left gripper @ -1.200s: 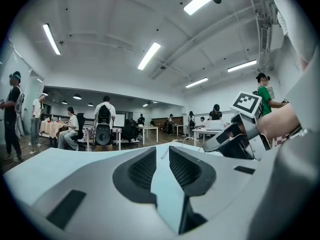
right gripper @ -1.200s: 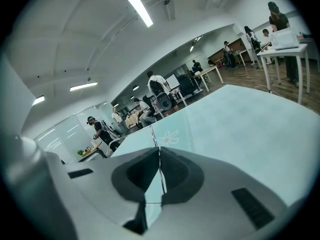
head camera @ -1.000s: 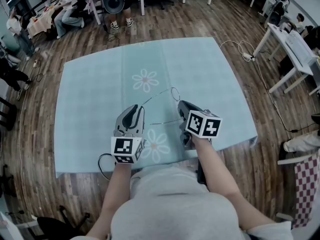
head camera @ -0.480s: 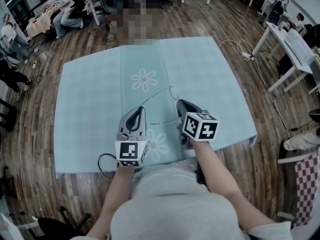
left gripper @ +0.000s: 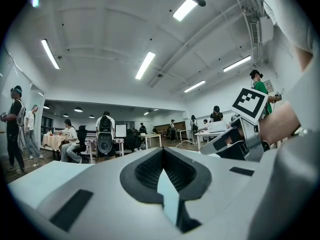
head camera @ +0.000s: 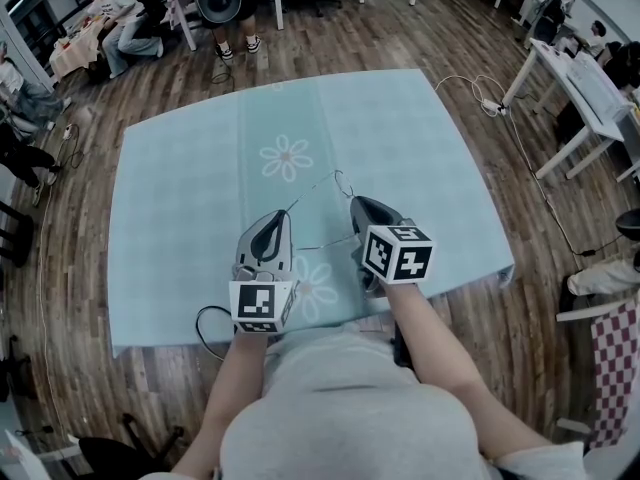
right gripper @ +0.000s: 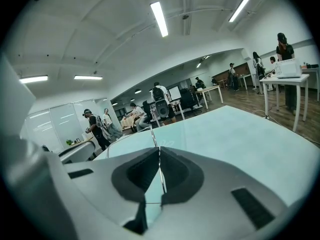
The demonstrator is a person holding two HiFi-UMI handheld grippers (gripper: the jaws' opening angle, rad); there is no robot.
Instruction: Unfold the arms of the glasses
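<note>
The glasses (head camera: 313,191), a thin wire frame, are near the middle of the pale blue cloth (head camera: 430,158), lifted between the two grippers. The flower print (head camera: 287,157) lies at about 11 o'clock from them.

The right gripper (head camera: 353,204) sits at roughly 5 o'clock from the frame. Its own view shows the jaws closed onto a fine wire of the glasses (right gripper: 152,134). The wire rises from between the pads toward 12 o'clock, then curves away to 9 o'clock over the cloth.

The left gripper (head camera: 279,214) sits at about 7 o'clock from the frame and points level across the table. In the left gripper view its jaws (left gripper: 162,151) are pressed together at the tip. In the head view one wire arm slants down from the lens loop toward 7 o'clock and ends right at that tip. No view shows clearly whether the arm is pinched there. A second thin wire runs across between the two grippers, nearer the person.

A black cable (head camera: 204,320) loops on the cloth's near edge, at 7 o'clock from the left gripper.
</note>
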